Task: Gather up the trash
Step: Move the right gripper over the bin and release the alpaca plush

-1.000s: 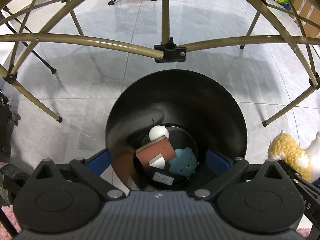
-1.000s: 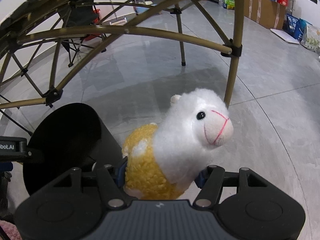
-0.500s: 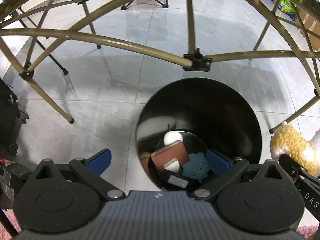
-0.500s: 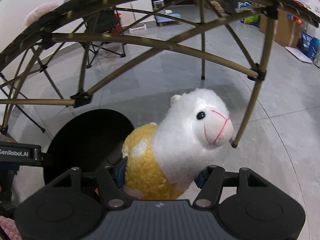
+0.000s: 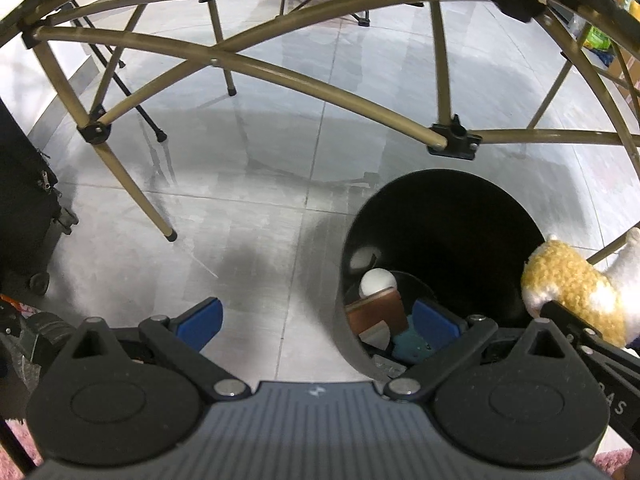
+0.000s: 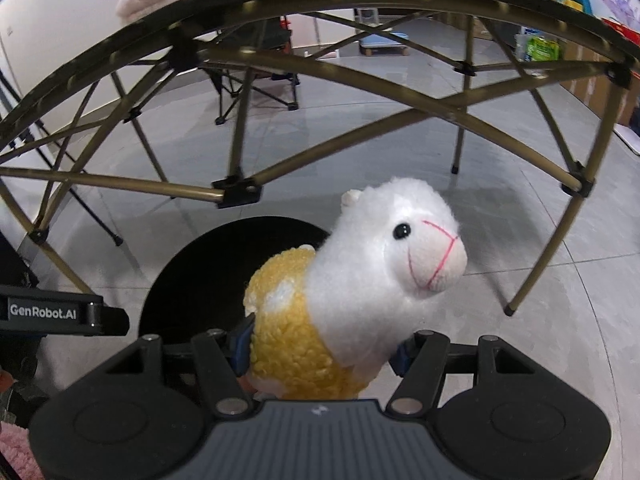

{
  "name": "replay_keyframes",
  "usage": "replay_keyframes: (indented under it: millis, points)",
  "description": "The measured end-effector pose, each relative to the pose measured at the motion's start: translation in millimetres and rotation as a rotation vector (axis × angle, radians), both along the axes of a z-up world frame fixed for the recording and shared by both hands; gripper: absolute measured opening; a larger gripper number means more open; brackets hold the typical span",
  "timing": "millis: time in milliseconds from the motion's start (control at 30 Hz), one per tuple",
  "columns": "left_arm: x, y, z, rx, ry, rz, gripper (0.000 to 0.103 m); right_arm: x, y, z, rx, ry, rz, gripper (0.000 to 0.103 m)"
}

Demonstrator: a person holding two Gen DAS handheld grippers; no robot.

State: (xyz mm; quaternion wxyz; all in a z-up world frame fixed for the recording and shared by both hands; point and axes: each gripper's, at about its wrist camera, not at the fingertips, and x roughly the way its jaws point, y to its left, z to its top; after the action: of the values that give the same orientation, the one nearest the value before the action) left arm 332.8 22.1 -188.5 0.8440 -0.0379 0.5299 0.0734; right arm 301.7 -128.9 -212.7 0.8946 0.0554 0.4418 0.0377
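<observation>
Right tongs (image 6: 320, 354) grip a plush alpaca (image 6: 360, 280) beside the black bin (image 5: 440, 216); left tongs (image 5: 316, 320) gape, empty. Likely next: centre it over the bin's mouth and release.

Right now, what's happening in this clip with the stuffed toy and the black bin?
A person is working with two handheld grippers beside a black bin on the tiled floor, under a folding table frame. The right gripper is shut on a plush alpaca, holding it above the floor next to the bin, not yet over the opening. The left gripper is open and holds nothing; one of its blue fingers shows in front of the bin's mouth. The bin already holds a white ball, a brown piece and a teal item.
</observation>
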Motion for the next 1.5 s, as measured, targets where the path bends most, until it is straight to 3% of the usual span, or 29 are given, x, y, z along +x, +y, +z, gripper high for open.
replay_keyframes:
  millis: [567, 1200, 1300, 1400, 1500]
  points:
    - [-16, 47, -2, 0.012, -0.009, 0.058, 0.103, 26, 58, -16, -0.019, 0.077, 0.095, 0.062]
    - [-22, 66, -7, 0.021, 0.0, 0.073, 0.103, 38, 82, -40, -0.065, 0.169, 0.13, 0.063]
    - [-23, 67, -7, 0.02, 0.0, 0.074, 0.103, 38, 82, -41, -0.07, 0.179, 0.127, 0.069]
    - [-22, 67, -7, 0.022, 0.002, 0.076, 0.103, 40, 79, -42, -0.077, 0.182, 0.114, 0.099]
    - [-22, 66, -7, 0.023, 0.002, 0.075, 0.103, 40, 77, -41, -0.081, 0.175, 0.104, 0.103]
